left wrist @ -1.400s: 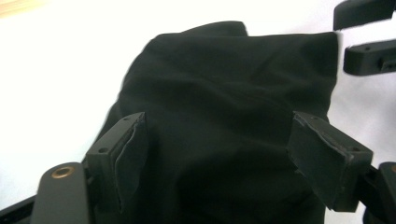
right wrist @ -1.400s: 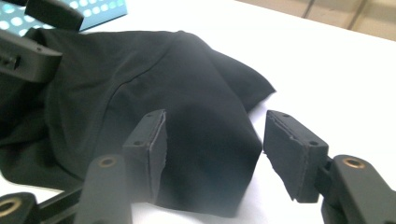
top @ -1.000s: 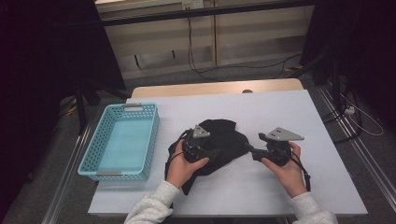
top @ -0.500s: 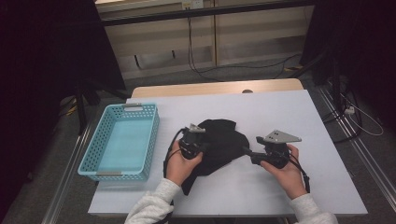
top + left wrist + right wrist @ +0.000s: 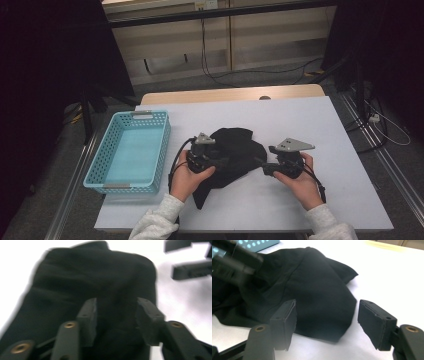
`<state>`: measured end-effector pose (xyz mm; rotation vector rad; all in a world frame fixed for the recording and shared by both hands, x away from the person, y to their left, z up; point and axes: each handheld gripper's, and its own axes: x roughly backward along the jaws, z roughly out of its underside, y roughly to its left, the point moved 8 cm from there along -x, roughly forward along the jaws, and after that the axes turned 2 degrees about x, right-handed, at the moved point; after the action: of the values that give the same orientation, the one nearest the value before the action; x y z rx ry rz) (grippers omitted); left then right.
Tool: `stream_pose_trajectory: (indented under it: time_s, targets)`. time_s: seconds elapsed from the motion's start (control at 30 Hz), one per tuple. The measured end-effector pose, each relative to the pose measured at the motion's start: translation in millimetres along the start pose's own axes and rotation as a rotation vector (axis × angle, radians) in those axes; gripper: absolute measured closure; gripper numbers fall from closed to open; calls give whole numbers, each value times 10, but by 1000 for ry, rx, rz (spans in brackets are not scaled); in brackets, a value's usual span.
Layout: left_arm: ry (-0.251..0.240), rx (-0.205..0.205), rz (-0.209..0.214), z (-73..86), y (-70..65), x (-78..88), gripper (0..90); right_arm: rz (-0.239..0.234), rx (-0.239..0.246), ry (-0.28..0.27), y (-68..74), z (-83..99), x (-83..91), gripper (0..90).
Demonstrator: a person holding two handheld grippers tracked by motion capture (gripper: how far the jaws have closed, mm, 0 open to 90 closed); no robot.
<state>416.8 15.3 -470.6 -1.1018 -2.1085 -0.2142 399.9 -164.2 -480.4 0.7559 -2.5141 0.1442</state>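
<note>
A crumpled black cloth lies mid-table on the white top. My left gripper is over the cloth's left part. In the left gripper view, the left gripper has its jaws apart after just opening. The cloth lies under and between them, with no pad pressing on it. My right gripper is at the cloth's right edge. In the right gripper view, the right gripper stands open, its jaws astride the near corner of the cloth.
A light blue plastic basket stands at the table's left and holds nothing. The white table top is bare behind and to the right of the cloth. Cables trail from both grippers toward the front edge.
The left gripper has shifted slightly left and upward over the cloth. The right gripper and the cloth stay where they were.
</note>
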Motion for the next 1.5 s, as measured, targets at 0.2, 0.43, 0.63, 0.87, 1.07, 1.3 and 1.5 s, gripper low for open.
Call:
stream_pose_trajectory:
  time_s: [0.2, 0.43, 0.63, 0.87, 1.07, 1.3, 1.5]
  targets:
    - [61, -12, 16, 109, -92, -197, 428, 12, -18, -2, -68, 28, 29, 298]
    - [97, -47, 7, 143, -184, -288, 520, 16, -25, -2, -76, 53, 62, 297]
    - [125, -9, 17, 203, -153, -327, 851, 17, -28, -5, -70, 54, 75, 296]
    - [29, 65, 22, -1, -46, -81, 892, 8, -25, -4, -68, 60, 63, 288]
    - [-84, 148, -37, -142, 311, 304, 892, 4, -29, -10, -66, 49, 73, 287]
    - [-132, 221, -105, -116, 601, 498, 891, -65, -7, 23, 141, 30, -74, 291]
    - [-129, 223, -123, -84, 637, 530, 891, -100, 27, 105, 359, 56, -303, 338]
